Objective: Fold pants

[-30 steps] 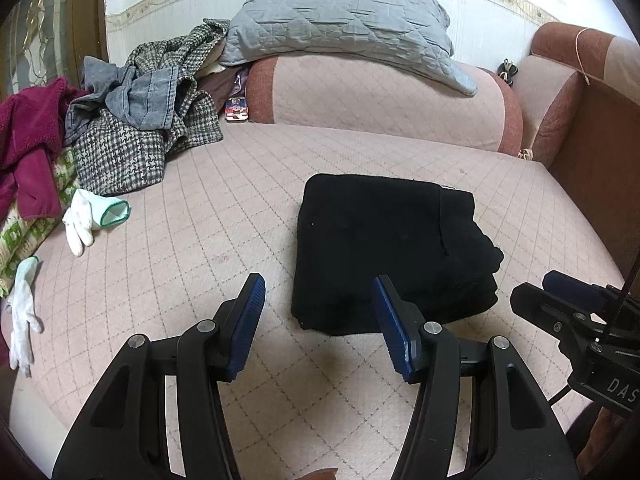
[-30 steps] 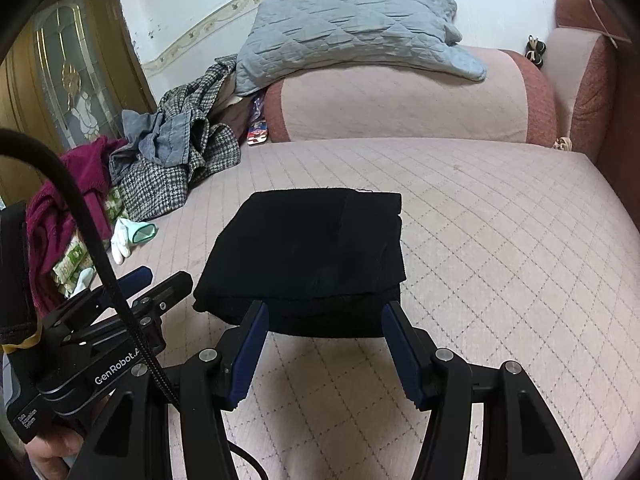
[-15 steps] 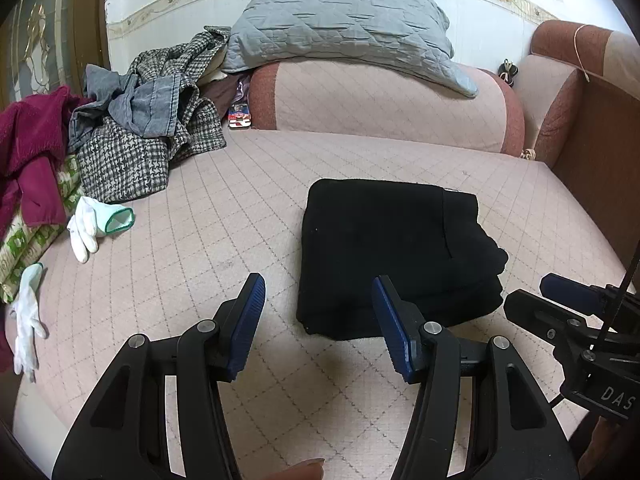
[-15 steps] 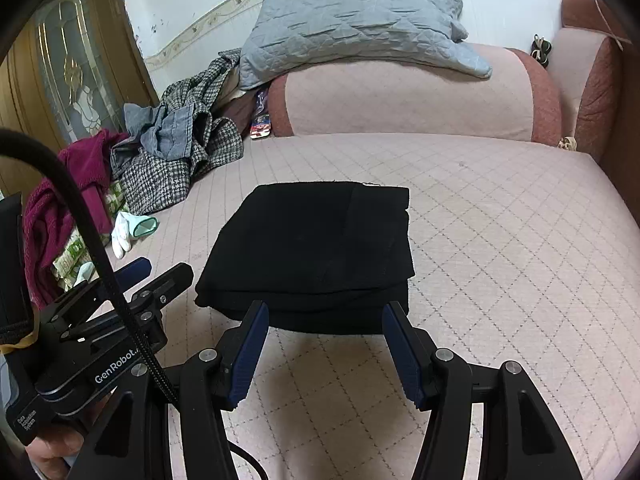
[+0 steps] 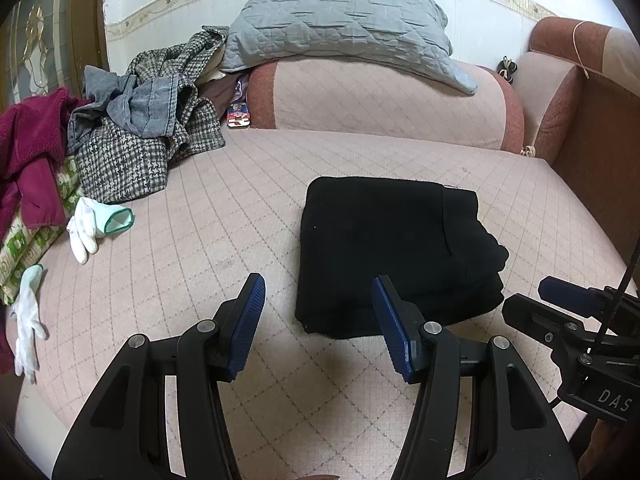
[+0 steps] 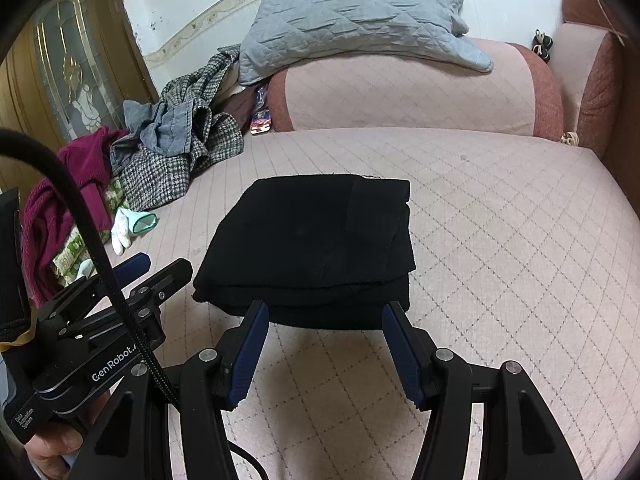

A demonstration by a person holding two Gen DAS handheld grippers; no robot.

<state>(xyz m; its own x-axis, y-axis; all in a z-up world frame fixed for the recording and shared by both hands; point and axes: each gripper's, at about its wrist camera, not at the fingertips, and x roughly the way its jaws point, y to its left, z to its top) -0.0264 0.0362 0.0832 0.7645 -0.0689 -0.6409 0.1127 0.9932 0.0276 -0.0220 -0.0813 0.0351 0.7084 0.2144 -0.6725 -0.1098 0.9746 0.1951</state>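
Observation:
Black pants [image 5: 394, 254] [image 6: 316, 246] lie folded into a thick square on the pink quilted bed [image 5: 224, 216] [image 6: 500, 248]. My left gripper [image 5: 318, 286] hovers open just before the fold's near left corner, nothing between its blue pads. My right gripper [image 6: 324, 312] is open too, held in front of the fold's near edge without touching it. Each gripper shows in the other's view: the right one [image 5: 560, 300] at the right edge, the left one [image 6: 148, 270] at the lower left, held by a hand.
A heap of clothes [image 5: 148, 136] [image 6: 180, 148] sits at the bed's far left, with white gloves [image 5: 92, 224] [image 6: 128, 226] near it. A grey quilted pillow [image 5: 344, 20] lies on a pink bolster [image 5: 384, 108]. A wooden bed frame [image 5: 600, 168] borders the right side.
Both views have shifted very slightly, so the pants sit a touch lower in frame. The pants and both grippers' openings are unchanged.

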